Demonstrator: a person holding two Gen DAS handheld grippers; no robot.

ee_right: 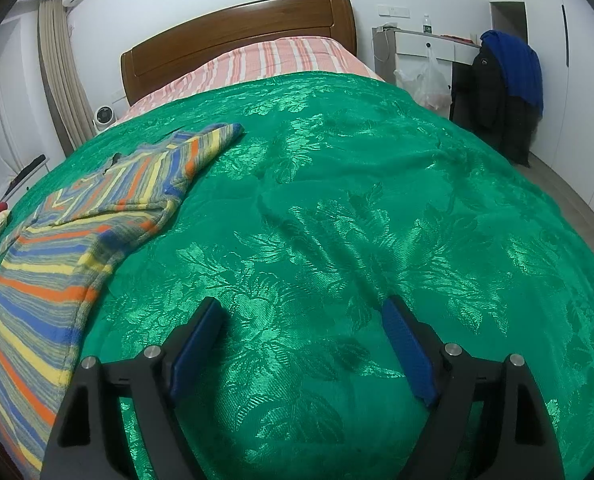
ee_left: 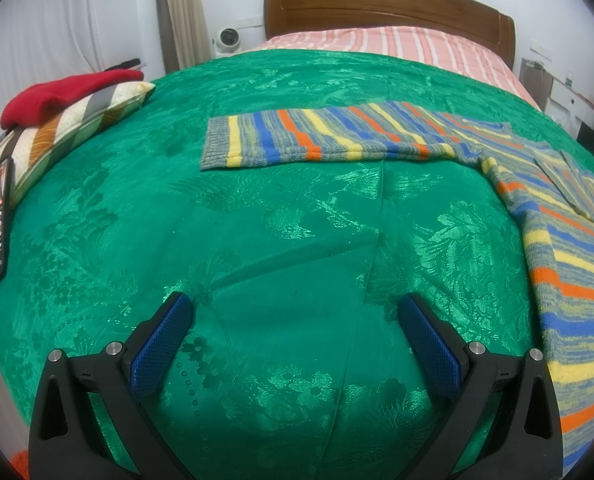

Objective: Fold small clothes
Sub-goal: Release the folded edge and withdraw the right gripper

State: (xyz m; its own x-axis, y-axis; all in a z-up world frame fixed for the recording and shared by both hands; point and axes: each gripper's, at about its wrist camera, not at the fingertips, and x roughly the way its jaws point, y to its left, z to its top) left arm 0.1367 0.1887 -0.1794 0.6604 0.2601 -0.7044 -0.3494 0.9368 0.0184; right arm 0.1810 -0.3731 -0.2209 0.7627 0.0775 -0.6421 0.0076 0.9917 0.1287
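Striped sweater (ee_left: 337,136) flat on green bedspread (ee_left: 281,248), both grippers open

The bedspread (ee_left: 281,216) is glossy green cloth with a woven leaf pattern. The sweater (ee_left: 337,136) is matt, fuzzy striped knit. The headboard (ee_left: 385,12) is polished brown wood. The left claw (ee_left: 297,312) has matt black plastic arms, blue textured pads (ee_left: 161,344) and shiny metal pins.
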